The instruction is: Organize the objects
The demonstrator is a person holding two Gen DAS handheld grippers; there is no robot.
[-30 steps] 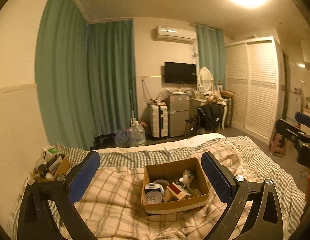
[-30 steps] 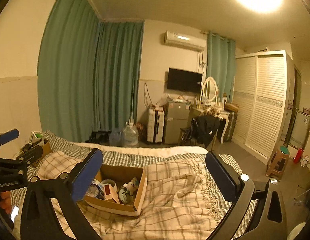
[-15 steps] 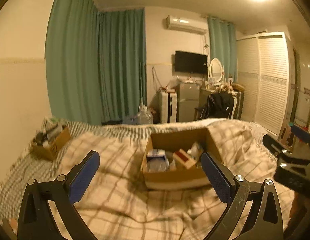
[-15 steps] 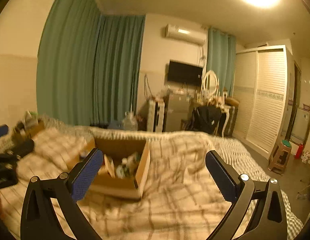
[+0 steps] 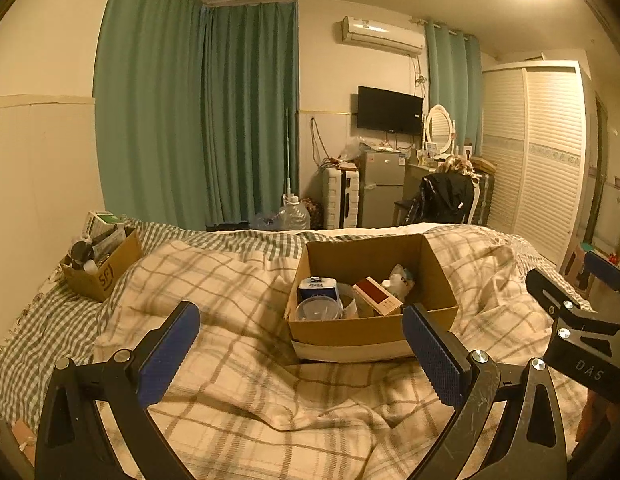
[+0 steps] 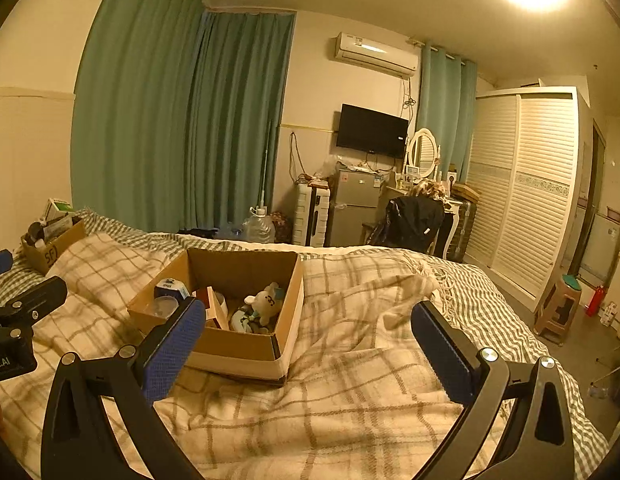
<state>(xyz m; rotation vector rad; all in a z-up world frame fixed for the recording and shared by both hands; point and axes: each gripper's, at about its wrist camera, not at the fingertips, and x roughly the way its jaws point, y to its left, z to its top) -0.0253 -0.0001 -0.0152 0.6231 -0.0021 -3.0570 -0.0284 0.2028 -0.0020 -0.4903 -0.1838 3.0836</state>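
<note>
Cardboard box (image 5: pixel 372 322) lies long axis crosswise on blanket (image 5: pixel 237 392); both grippers' jaws gape empty.

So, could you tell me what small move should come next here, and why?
Probably ease the left gripper forward over the cardboard box: its fingers are open and empty, short of the near wall, and the items inside, such as the red box, lie untouched.

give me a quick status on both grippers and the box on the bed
Left gripper open, empty. Right gripper open, empty. Cardboard box sits on blanket, untouched, items inside. Nothing blocking.
</note>
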